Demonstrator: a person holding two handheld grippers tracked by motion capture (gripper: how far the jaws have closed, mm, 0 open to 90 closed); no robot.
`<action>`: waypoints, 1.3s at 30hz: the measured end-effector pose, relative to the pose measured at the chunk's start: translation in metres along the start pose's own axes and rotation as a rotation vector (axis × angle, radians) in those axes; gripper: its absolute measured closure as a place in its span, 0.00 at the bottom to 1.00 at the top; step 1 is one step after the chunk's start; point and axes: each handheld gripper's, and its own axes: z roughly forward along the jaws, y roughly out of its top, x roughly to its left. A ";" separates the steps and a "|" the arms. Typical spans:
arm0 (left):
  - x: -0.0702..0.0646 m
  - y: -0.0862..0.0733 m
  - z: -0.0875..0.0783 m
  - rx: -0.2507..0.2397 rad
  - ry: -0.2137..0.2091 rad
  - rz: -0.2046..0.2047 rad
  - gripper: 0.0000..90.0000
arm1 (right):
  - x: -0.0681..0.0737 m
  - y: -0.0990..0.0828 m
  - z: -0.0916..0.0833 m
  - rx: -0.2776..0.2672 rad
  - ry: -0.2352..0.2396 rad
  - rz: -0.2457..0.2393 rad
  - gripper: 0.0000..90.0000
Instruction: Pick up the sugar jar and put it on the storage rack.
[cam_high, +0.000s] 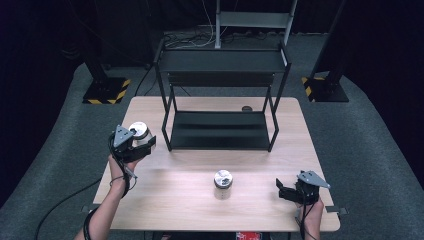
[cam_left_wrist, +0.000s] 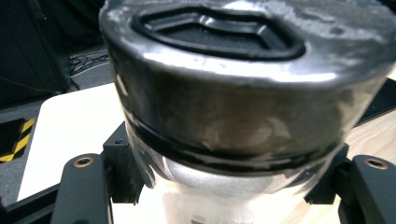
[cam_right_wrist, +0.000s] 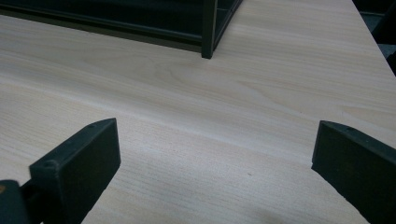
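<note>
— High view first: what's the room like from where you stand?

— Dark, mostly. A pale wooden table (cam_high: 200, 200) sits on grey carpet, with a black two-level metal shelf rack (cam_high: 220, 100) standing on its far half. Beyond it there are loose cables on the floor and stand bases marked with yellow-and-black stripes (cam_high: 106, 91) to either side. A small dark round thing (cam_high: 246, 108) lies on the table behind the rack — too small to tell what it is.

— And the jar in hand?

— The left gripper (cam_high: 137, 148) has its jaws clamped on the held jar (cam_high: 139, 132), near the table's left edge, just left of the rack's front left leg. In the left gripper view the black jaws press on the clear lower body from both sides, under the wide silver lid (cam_left_wrist: 243, 60). Its long axis runs close to vertical, lid upward, leaning a little toward the camera on the gripper.

— Is there another?

— Yes, a second jar (cam_high: 223, 184) stands upright on the near middle of the table, lid up, well apart from both grippers.

— The other hand?

— The right gripper (cam_high: 285, 191) sits low by the table's near right corner, jaws spread wide with nothing but bare wood between them — the right gripper view shows a rack leg (cam_right_wrist: 208, 28) farther off.
</note>
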 end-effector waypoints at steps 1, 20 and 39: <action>0.000 0.001 0.000 0.002 -0.001 0.001 0.34 | 0.000 0.000 0.000 0.000 -0.001 0.000 0.00; 0.002 0.026 0.004 -0.016 -0.039 0.003 0.34 | -0.001 0.000 0.000 0.002 0.002 0.010 0.00; 0.002 0.050 0.014 -0.021 -0.075 0.004 0.34 | -0.003 0.001 0.000 0.005 0.007 0.018 0.01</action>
